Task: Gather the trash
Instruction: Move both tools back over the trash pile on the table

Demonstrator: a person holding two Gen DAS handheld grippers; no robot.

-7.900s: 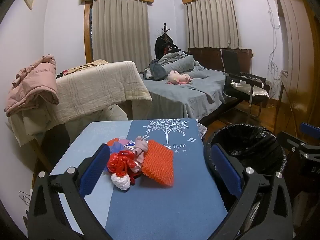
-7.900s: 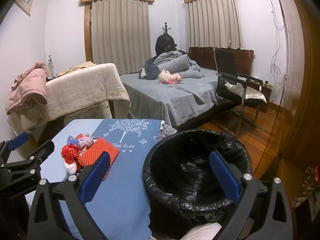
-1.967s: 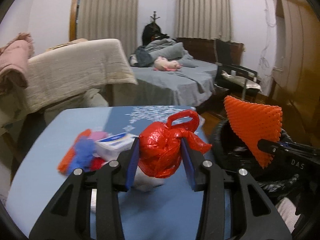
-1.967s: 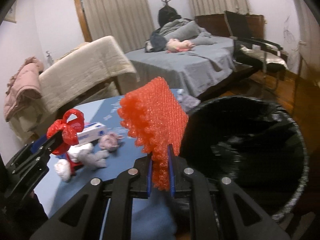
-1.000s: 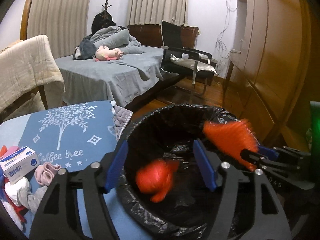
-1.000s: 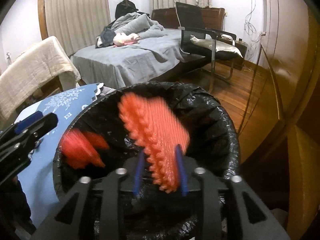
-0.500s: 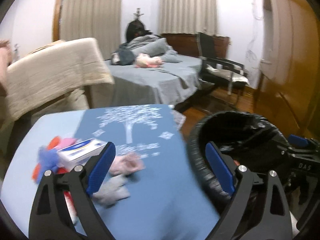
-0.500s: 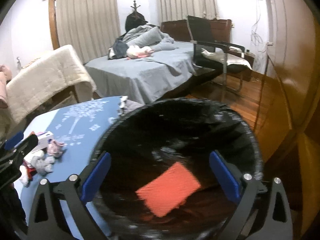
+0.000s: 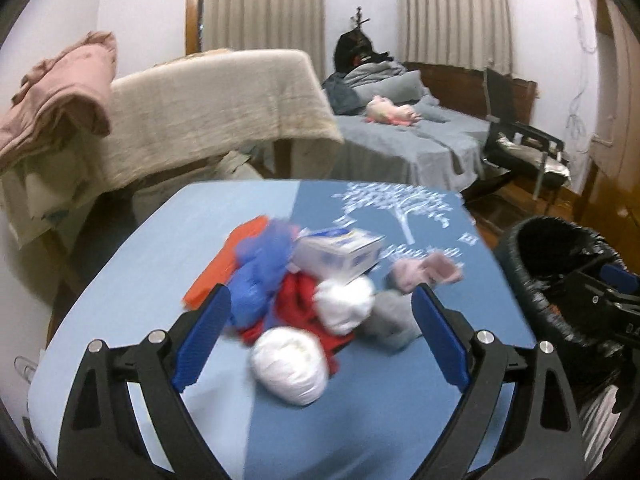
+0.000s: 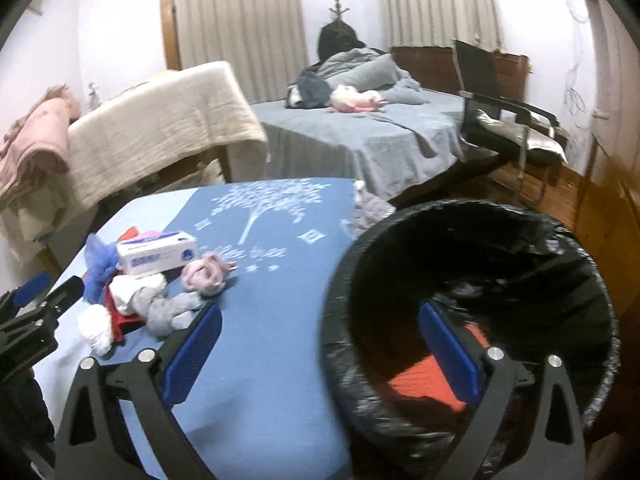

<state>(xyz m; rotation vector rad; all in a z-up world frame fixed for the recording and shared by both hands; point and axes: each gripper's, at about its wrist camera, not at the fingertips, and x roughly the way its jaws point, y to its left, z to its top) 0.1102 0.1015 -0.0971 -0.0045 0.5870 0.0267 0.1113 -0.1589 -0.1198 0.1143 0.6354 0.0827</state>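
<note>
While tilted, box long axis left-right

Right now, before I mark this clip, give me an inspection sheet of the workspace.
Surface: blue tablecloth with a white tree print covers the table.
Job's things: trash pile on the cloth, including a small box, white wads, red, blue and orange scraps, grey and pink cloth; bin lined with a black bag beside the table, an orange piece inside.
Clutter: nothing seen beyond the pile.
Grippers: left gripper open over the pile, jaws empty; right gripper open, empty, straddling the bin's near rim.
Cables: wires hang on the far right wall.
Surroundings: bed, chair, curtains, draped blankets.
</note>
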